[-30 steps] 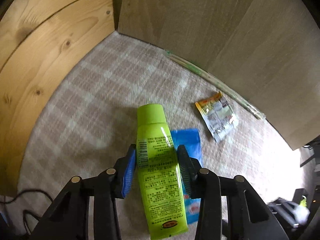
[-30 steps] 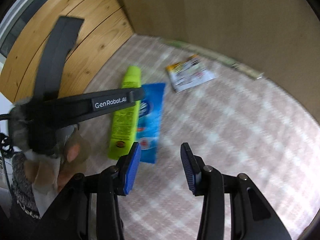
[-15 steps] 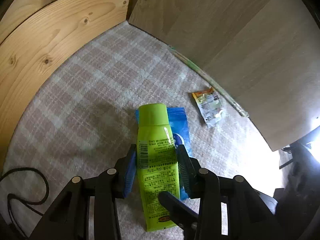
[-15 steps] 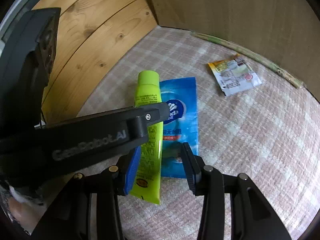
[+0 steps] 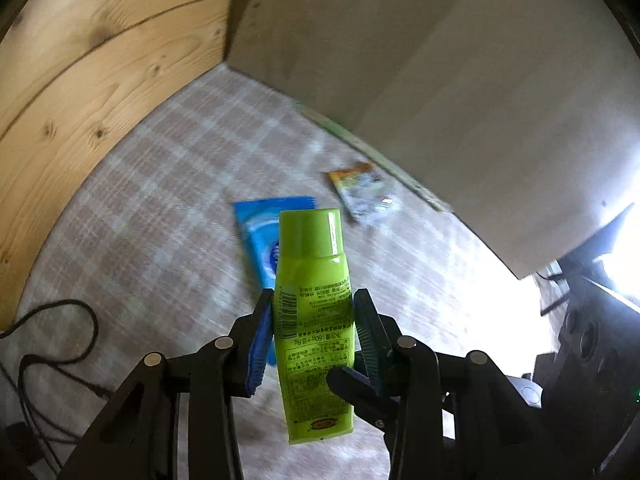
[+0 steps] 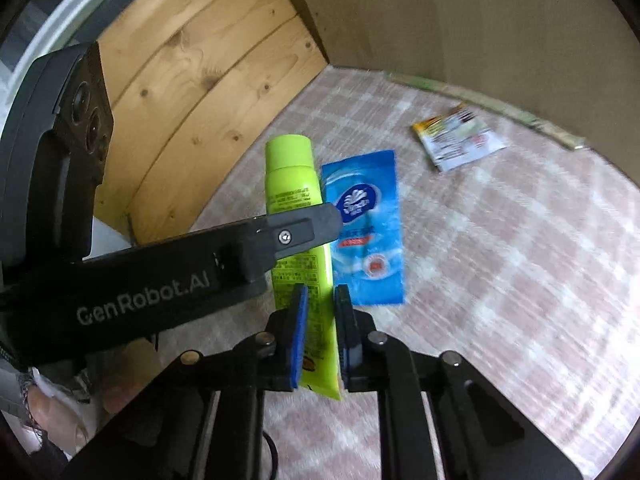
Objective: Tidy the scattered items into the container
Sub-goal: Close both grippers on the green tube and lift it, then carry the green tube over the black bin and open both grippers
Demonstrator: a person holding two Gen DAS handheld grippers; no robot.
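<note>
A lime-green tube (image 5: 314, 312) is held above the checked cloth by both grippers. My left gripper (image 5: 314, 320) is shut on its middle, cap pointing away. My right gripper (image 6: 319, 308) is shut on the tube's flat lower end (image 6: 316, 320); the left gripper's finger (image 6: 256, 252) crosses in front of the tube. A blue tissue pack (image 5: 260, 236) lies flat on the cloth under the tube, also in the right wrist view (image 6: 366, 228). A small yellow-and-white sachet (image 5: 366, 194) lies farther off (image 6: 458, 140).
Pine boards (image 5: 80, 92) wall the left side and a plain brown panel (image 5: 460, 80) the back. A thin green-edged strip (image 5: 384, 164) lies along the panel's foot. A black cable (image 5: 52, 340) loops at the left. No container shows.
The right gripper has closed on the tube's lower end. The tube has lifted and shifted right off the tissue pack, with both grippers on it.
</note>
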